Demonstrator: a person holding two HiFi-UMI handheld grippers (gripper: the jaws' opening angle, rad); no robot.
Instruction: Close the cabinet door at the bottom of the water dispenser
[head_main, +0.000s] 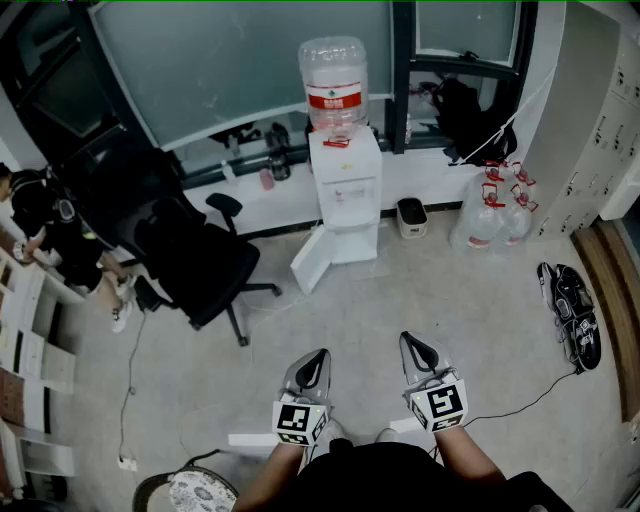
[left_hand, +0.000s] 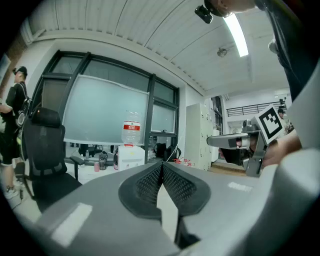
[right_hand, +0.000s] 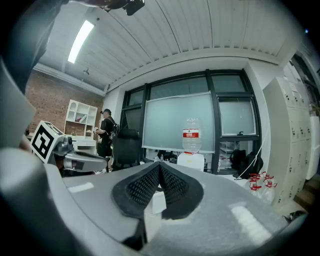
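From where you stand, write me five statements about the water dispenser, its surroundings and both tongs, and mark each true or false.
1. The cabinet door at the bottom of the water dispenser stands open. True.
2. The left tongs grip the cabinet door. False: they are shut on nothing, well short of it.
3. A water bottle sits on top of the water dispenser. True.
4. The right tongs are wide open. False: they are shut and empty.
5. The office chair stands right of the water dispenser. False: in the head view it stands to its left.

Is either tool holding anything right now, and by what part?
Nothing is held. The left tool and the right tool are both shut and empty.
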